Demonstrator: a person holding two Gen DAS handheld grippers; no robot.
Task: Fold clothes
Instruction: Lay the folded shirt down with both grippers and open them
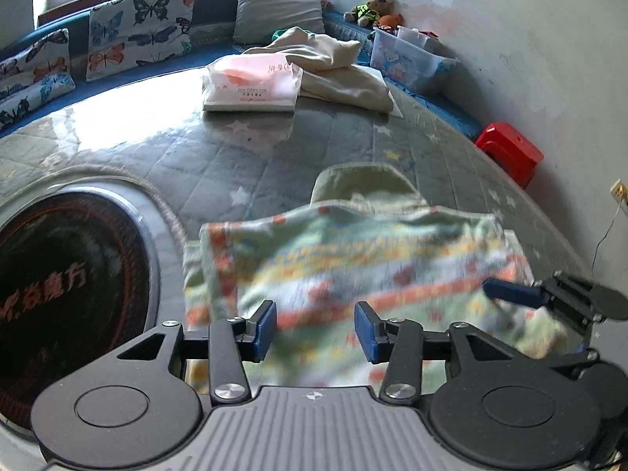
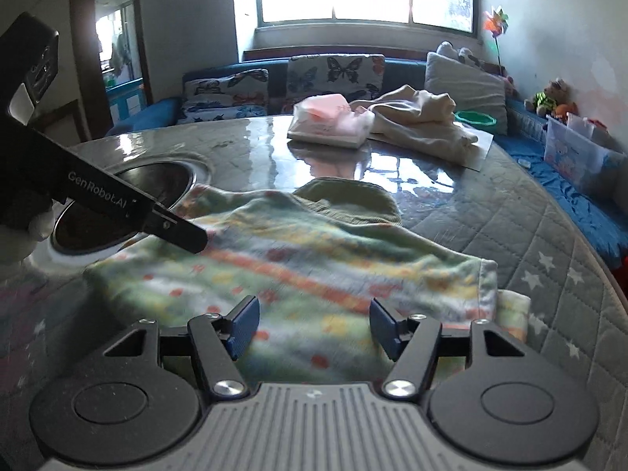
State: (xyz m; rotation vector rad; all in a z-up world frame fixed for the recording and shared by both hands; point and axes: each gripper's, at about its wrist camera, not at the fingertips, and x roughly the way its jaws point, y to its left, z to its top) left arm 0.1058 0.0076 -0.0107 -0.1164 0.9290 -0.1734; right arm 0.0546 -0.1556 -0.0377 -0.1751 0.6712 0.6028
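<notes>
covering the table (image 2: pixel 510 212), a quilted star cloth (image 1: pixel 274 157).

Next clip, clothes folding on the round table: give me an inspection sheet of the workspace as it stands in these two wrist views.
Surface: round quilted table under glossy cover, inset hotplate.
Job's things: patterned garment lying partly folded; cream clothes heaped at far side.
Clutter: tissue pack.
Grippers: left gripper and right gripper both open above garment, nothing gripped.
Cables: thin wire from wall socket.
Surroundings: butterfly cushions, toy bin, red stool, window.
</notes>
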